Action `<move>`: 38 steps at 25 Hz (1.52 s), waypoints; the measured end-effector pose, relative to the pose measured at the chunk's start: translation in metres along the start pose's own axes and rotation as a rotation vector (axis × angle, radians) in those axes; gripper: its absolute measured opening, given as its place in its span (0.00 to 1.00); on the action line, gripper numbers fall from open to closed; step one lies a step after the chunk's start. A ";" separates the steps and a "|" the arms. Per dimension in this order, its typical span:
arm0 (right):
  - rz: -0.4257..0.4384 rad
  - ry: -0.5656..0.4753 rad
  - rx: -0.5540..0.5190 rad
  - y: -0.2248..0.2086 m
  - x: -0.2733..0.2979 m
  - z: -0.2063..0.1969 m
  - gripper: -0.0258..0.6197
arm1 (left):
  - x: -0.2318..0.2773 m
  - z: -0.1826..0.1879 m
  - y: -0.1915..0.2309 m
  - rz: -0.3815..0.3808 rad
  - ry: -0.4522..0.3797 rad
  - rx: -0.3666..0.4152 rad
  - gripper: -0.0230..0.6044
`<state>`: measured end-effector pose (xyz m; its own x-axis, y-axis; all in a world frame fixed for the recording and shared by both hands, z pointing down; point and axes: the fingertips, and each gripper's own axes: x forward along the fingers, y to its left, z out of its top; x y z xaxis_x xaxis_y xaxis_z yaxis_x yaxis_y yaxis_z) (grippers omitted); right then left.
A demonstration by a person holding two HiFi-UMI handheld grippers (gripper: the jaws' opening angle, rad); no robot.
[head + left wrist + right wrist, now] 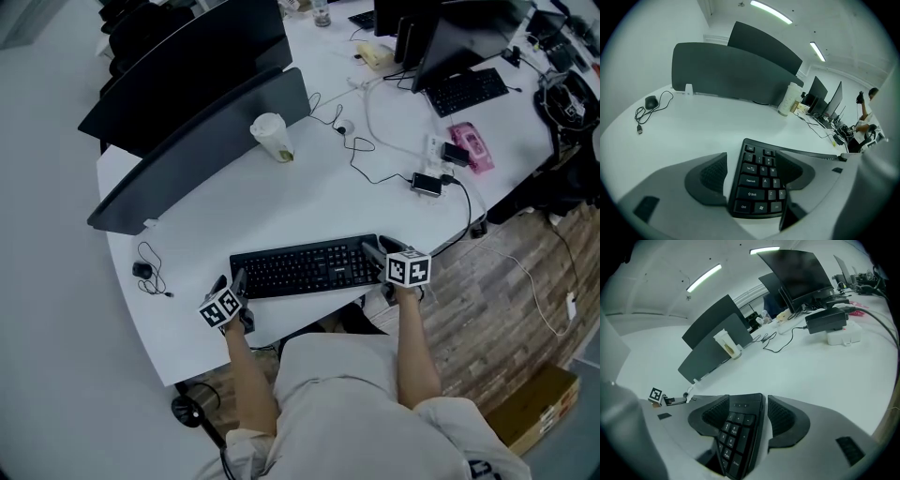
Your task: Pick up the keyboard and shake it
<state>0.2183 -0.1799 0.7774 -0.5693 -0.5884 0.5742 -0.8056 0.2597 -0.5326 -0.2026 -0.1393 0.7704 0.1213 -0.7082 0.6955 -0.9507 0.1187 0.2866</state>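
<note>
The black keyboard [305, 267] lies flat on the white worktop [281, 202], close to the near edge. The left tool [238, 284] is at its left end. The right tool [374, 252] is at its right end. Both tools are wide open, each with one end of the keyboard between its jaws. A paper cup [272, 138] stands farther back, beside a dark screen [206, 141].
</note>
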 end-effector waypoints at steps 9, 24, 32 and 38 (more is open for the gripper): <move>-0.069 0.087 0.024 0.001 0.007 -0.022 0.46 | 0.014 -0.004 0.000 -0.095 0.043 0.036 0.55; -0.051 -0.038 -0.028 0.014 0.018 0.008 0.47 | 0.015 -0.007 -0.004 -0.270 0.033 -0.120 0.57; 0.055 -0.197 -0.067 0.033 0.024 0.053 0.47 | -0.008 0.005 0.004 -0.429 -0.109 -0.340 0.57; 0.071 -0.235 -0.119 0.039 0.032 0.068 0.47 | -0.021 0.004 0.014 -0.528 -0.141 -0.504 0.57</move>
<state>0.1796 -0.2408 0.7326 -0.5827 -0.7235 0.3701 -0.7863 0.3867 -0.4819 -0.2192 -0.1252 0.7572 0.4562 -0.8378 0.2999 -0.5251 0.0186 0.8508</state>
